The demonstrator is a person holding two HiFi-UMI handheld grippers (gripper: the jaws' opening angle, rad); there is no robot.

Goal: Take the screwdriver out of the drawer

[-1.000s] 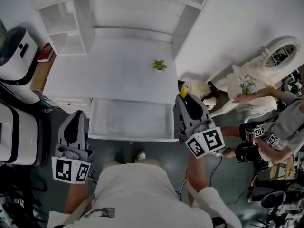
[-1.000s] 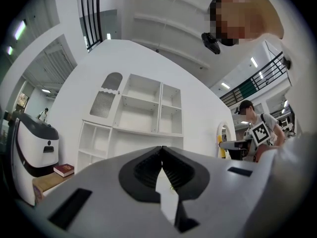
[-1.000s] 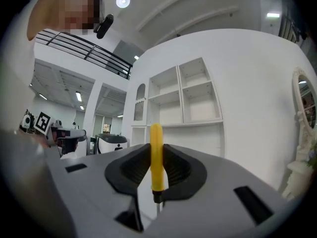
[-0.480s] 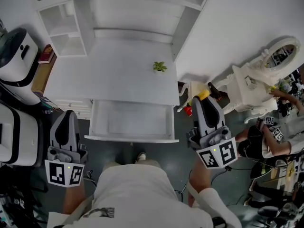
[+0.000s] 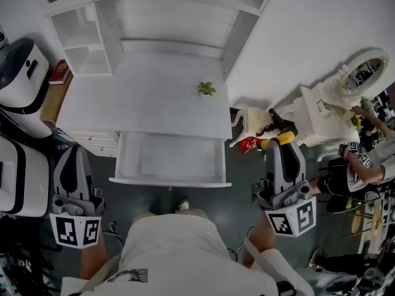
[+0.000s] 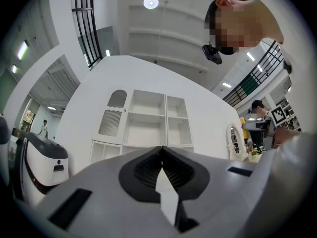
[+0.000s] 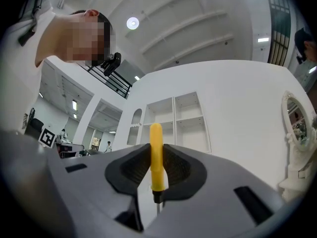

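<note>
Only right gripper view shows screwdriver [image 7: 156, 157] shaft.

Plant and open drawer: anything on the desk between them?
Nothing. The head view shows only bare white desktop between the plant and the open drawer.
</note>
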